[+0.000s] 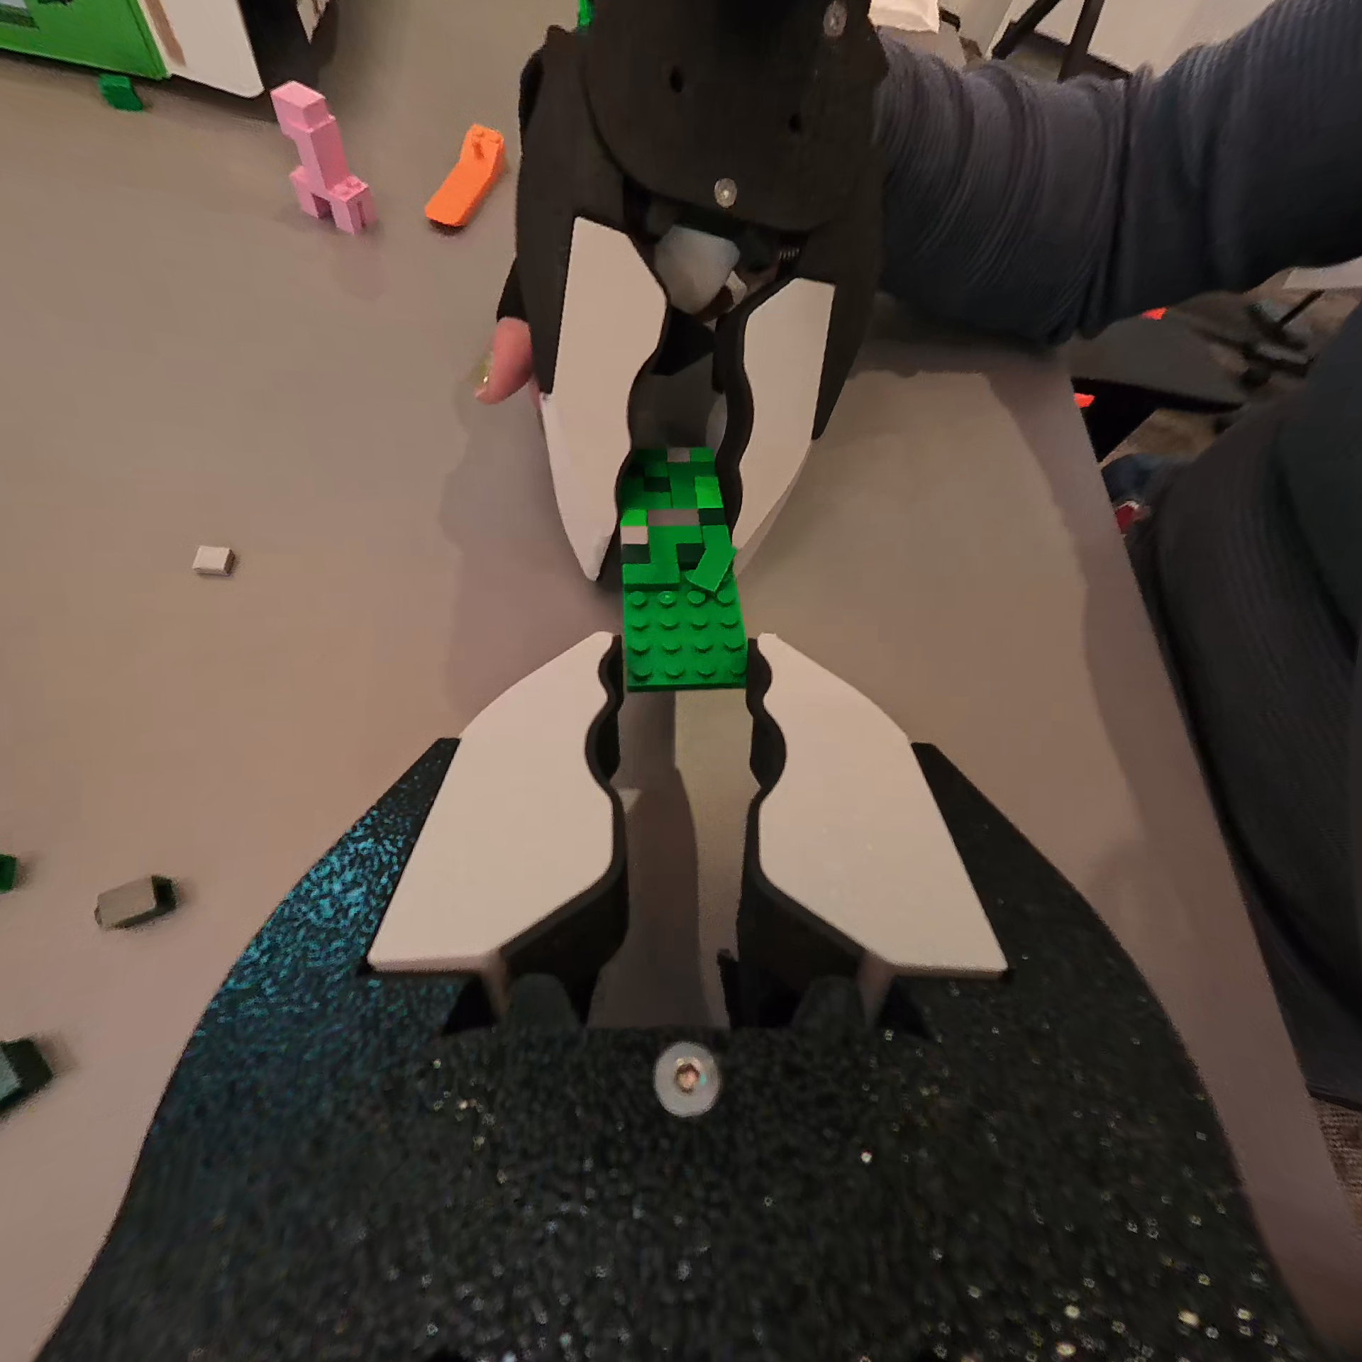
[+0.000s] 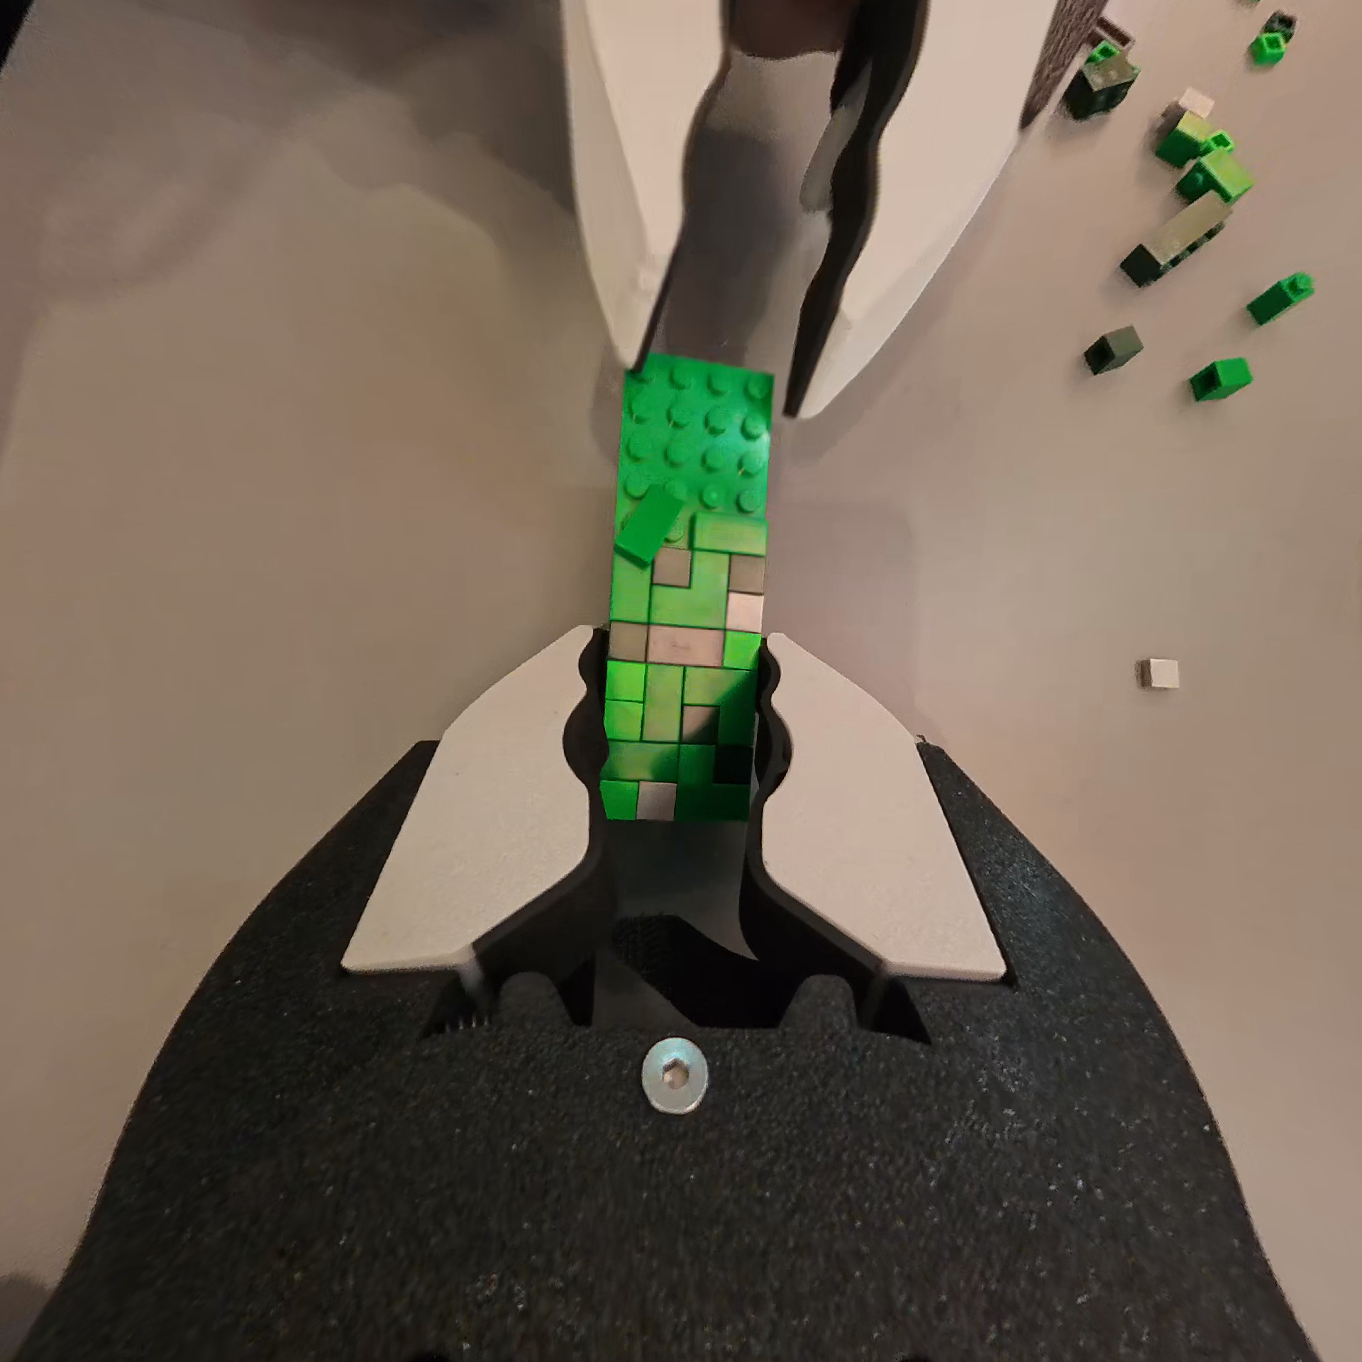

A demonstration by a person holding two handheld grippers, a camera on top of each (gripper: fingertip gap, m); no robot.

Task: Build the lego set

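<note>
Grippers meet over a long green plate point(image 2: 693, 560) lying on the grey table point(image 1: 295, 442): the right gripper point(image 2: 682, 641) clamps its tiled end, the left gripper point(image 1: 685, 645) is spread around the studded end, one green tile point(image 1: 713, 566) sits crooked, loose bricks point(image 2: 1209, 169) at two o'clock.

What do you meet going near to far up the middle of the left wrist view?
Left gripper with its jaws apart → studded bare end of the long green lego plate → loose, skewed green tile → tiled green-and-grey stretch → right gripper closed on the plate's far end.
</note>
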